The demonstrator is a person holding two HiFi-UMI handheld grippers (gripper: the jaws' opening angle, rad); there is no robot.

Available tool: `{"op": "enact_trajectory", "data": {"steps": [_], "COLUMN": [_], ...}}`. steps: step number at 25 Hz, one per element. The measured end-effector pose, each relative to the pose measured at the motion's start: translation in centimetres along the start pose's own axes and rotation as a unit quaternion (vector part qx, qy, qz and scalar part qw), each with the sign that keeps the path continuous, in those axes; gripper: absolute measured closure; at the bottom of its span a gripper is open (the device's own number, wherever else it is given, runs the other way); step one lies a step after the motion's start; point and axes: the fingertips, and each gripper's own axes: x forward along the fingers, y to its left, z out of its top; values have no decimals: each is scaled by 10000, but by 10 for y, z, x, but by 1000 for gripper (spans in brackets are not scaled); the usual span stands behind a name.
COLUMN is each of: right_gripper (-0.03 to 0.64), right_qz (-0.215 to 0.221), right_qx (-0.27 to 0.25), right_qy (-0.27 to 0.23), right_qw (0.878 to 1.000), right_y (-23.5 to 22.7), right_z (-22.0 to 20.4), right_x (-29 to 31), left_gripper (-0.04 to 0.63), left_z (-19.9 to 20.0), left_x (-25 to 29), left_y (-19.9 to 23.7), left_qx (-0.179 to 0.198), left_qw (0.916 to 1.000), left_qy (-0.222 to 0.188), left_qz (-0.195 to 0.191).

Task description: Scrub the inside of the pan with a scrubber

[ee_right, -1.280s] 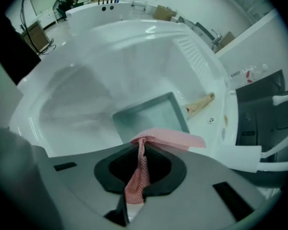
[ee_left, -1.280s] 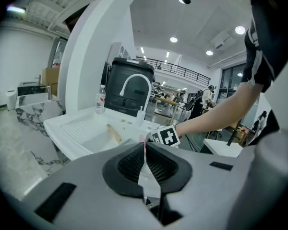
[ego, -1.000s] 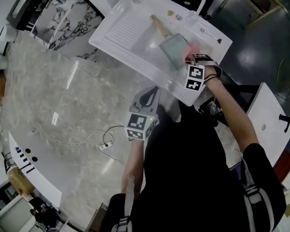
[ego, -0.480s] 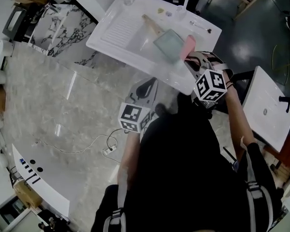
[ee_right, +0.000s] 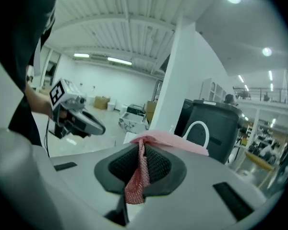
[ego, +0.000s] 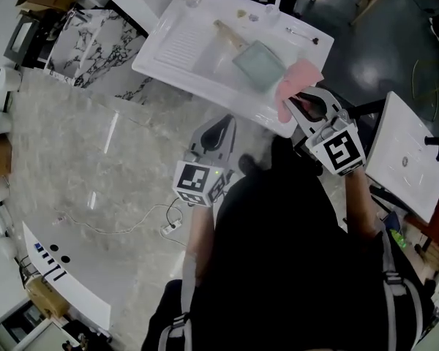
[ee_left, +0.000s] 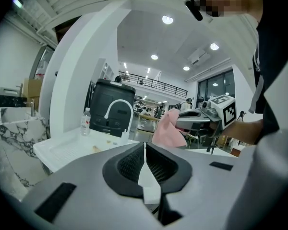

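The square grey-green pan (ego: 260, 66) with a wooden handle lies flat in the basin of the white sink unit (ego: 177, 44), just beyond the tips of the right claw (ee_right: 139, 148). That claw is closed tight on the pink mesh scrubber (ee_right: 136, 182). One strip of the mesh is pinched between the ridged black pads and trails down towards the camera, and the rest spreads out past the tips. In the head view the scrubber hangs over the near rim of the sink, beside the pan's near corner. Whether it touches the pan cannot be told.

The left claw (ee_left: 144, 150) is held lower and nearer the person's body, to the left of the right claw and short of the sink. Its pads meet at the tips with nothing between them.

Beyond both claws, at the far edge of the sink, stand a curved white tap (ee_left: 119, 110) and a small clear plastic bottle (ee_left: 86, 121). Pale marbled floor (ego: 73, 159) lies to the left of the left claw.
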Motion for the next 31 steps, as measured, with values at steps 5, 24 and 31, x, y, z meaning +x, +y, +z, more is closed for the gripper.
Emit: {"op": "enact_trajectory", "data": {"steps": [5,24,31], "right_gripper": [578,579,578], "right_qz": [455,742,768], "right_qx": [1384,1637,1610], "right_qy": [-823,-856,-833], "right_qw": [9859,9800,9804], "right_y": [18,33,29], "right_z": [18,20,20], "right_x": [-15,-8,-7], "left_gripper": [555,555,555], "left_z": [5,14,16], "left_x": [-8,-13,-8], "left_y": [-5,0,-1], "left_qx": [20,-6,-7], "left_qw": [9999,9998,9998], "left_qy": [-99,-162,-171], "left_qz": [26,99,104]}}
